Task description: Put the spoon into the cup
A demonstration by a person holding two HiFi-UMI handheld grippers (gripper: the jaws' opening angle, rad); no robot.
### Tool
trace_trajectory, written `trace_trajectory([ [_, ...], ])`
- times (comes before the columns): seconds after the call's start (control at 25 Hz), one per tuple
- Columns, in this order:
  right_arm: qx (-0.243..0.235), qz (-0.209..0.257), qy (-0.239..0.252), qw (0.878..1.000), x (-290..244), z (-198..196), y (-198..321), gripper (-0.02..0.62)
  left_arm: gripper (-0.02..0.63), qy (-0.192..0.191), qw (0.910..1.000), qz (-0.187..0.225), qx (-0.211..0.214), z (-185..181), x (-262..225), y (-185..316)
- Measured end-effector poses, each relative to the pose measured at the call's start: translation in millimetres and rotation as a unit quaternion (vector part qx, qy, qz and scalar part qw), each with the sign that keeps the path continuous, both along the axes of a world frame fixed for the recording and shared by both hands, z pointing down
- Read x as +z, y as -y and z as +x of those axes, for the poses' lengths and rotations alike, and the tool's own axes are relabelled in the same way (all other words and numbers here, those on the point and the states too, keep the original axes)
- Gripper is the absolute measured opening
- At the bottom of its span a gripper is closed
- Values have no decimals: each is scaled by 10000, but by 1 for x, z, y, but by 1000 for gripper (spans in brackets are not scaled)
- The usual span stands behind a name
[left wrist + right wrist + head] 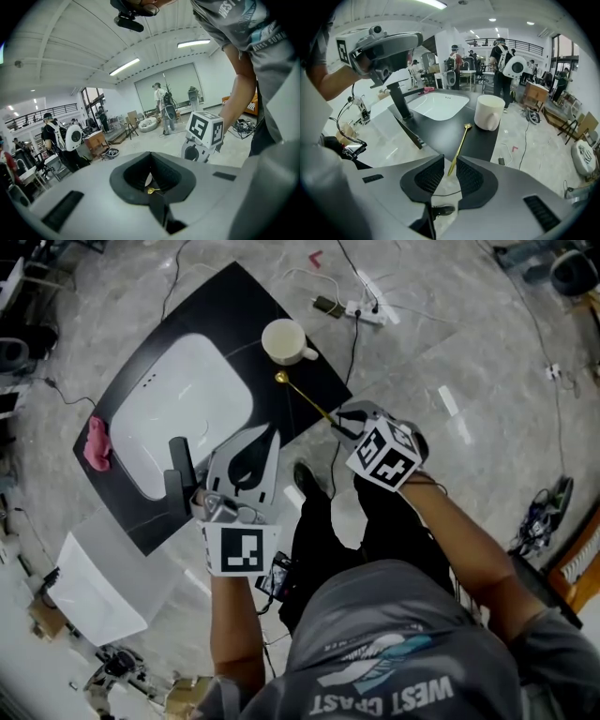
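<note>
A cream cup point(287, 340) point(489, 112) stands at the far corner of the black countertop point(234, 296). The gold spoon point(305, 397) point(461, 143) lies just in front of it, bowl toward the cup. My right gripper point(341, 423) point(449, 168) is at the counter's corner. Its jaws stand narrowly open around the handle's end, with small gaps on both sides. My left gripper point(266, 432) point(150, 153) hovers over the counter's near edge beside the sink, shut on nothing. The spoon point(152, 191) shows through its finger loop.
A white sink point(183, 409) point(439, 105) with a black faucet point(180, 470) point(399, 101) fills the counter's middle. A pink cloth point(97, 443) lies at its left end. A power strip point(366, 310) and cables lie on the floor. Several people stand in the background.
</note>
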State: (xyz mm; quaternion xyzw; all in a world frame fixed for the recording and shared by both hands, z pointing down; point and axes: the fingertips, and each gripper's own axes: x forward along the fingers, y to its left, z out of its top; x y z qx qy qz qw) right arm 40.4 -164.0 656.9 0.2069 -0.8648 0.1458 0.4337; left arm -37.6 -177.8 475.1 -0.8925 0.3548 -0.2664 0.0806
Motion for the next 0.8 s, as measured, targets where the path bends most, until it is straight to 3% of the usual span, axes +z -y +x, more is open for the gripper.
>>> trace_trajectory([
  [0.8,212,-570,-306,9977,73,-5,-8,107,2,-55,9990,-419,-115,-13,40,-3],
])
